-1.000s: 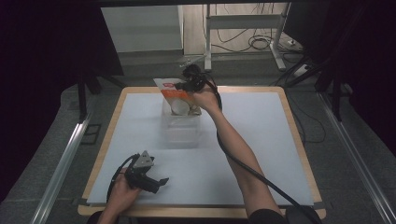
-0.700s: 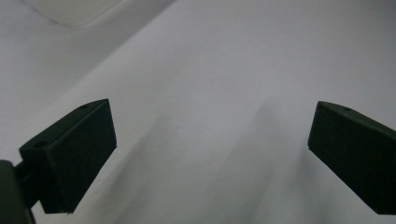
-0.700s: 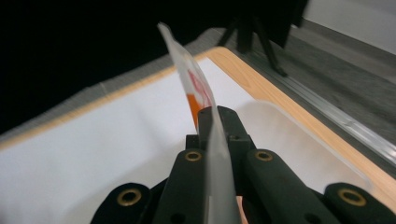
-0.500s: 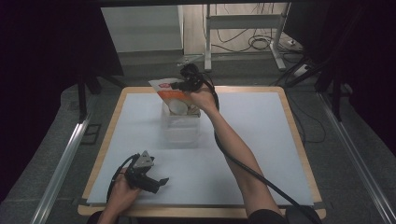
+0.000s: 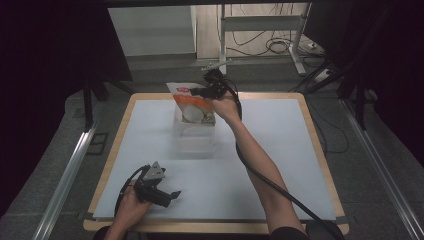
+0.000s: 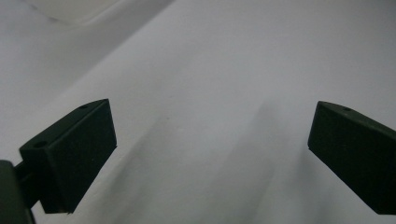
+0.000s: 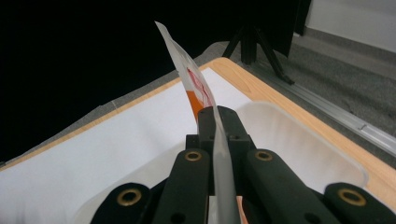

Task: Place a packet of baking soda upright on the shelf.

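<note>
**Packet hangs over the tub, right claw clamped on its edge**

The right gripper (image 5: 202, 91) is up at twelve o'clock on the table (image 5: 280, 135), jaws pinched tight on the top edge of the orange-and-white packet (image 5: 192, 102). In the right gripper view the packet (image 7: 198, 88) stands on edge, squeezed flat between the two black jaws, with the clear plastic tub (image 7: 299, 140) spread out just beneath.

From the high view, the packet's lower end hangs at the far end of the tub (image 5: 194, 137), touching or just inside the rim; which, I cannot tell. Compared with a second ago the packet has shifted a little toward the far edge and sits a touch more upright, while the tub has stayed put. My read: the packet is either being lifted out of the tub or lowered in, and the pictures do not say which.

Down at seven o'clock, the left gripper (image 5: 161, 192) rests on the white mat, unchanged. Its jaws stand wide apart with nothing but bare mat (image 6: 210, 93) between them.
</note>
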